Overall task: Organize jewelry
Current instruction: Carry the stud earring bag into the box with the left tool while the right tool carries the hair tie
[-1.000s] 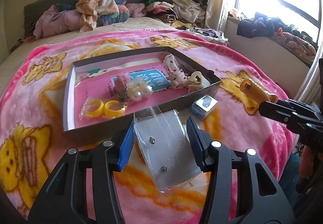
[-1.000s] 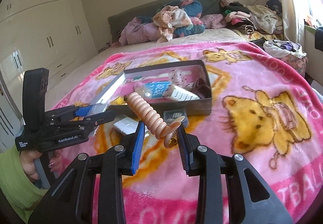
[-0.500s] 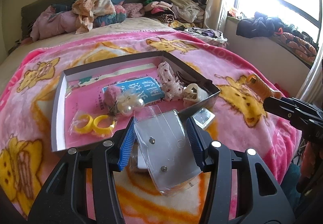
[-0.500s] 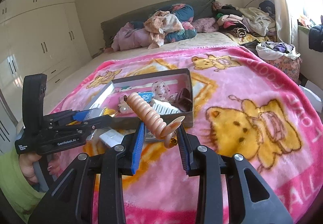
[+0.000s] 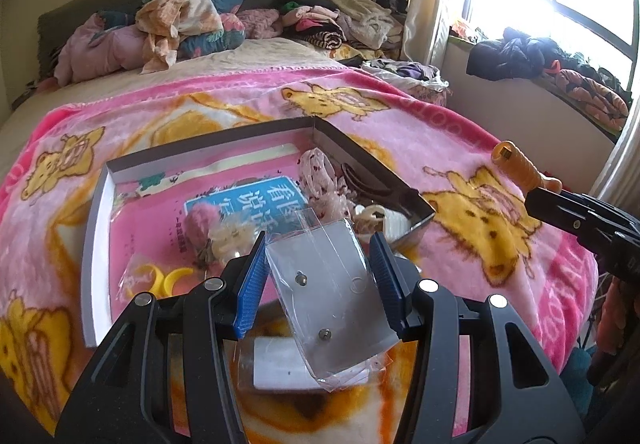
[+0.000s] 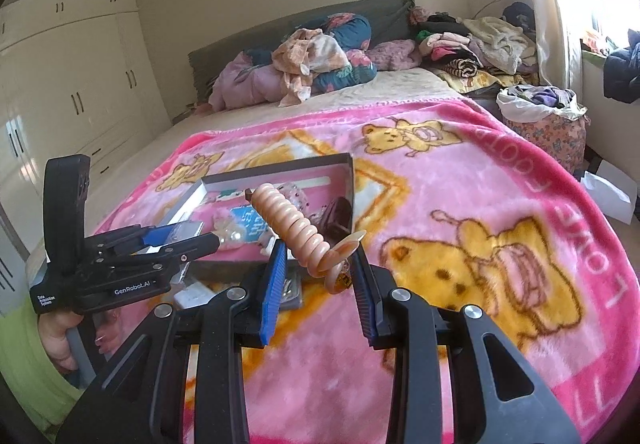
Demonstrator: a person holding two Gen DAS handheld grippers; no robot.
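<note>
Item one: the left tongs [image 5: 318, 286], which we recorded as clenched on a clear plastic sleeve [image 5: 328, 300] carrying a grey card with two small stud earrings; a third mark on the card was too faint to count. The sleeve's long axis ran near to far, tilted a little to the left, its far end over the near wall of the box [image 5: 96, 228].

Item two: the right tongs [image 6: 320, 278], nearly closed and grasping one peach spiral hair tie [image 6: 294, 230]. Its coil pointed up and far-left from the tongs, toward the box.

Item three: the box itself, one shallow grey tray lying on the pink blanket [image 5: 460, 148] of the bed. It sat directly beyond the left tongs and to the far left of the right tongs. We judged the left hand the nearer, since its sleeve already overhung the box's near edge, while the hair tie had open blanket to cross.

Contents we counted in the box: one blue printed card [image 5: 248, 204], one pink pompom piece [image 5: 204, 216], one pearl-like cluster [image 5: 232, 236], one packet with two yellow rings [image 5: 160, 278], one spotted pale scrunchie [image 5: 320, 176], one dark brown item [image 5: 360, 180] we could not identify, and one cream claw clip [image 5: 372, 218].

Outside the box, on the blanket near the tongs: one white card [image 5: 276, 364], partly hidden, and one small packet [image 6: 292, 290] whose contents we could not tell.
</note>
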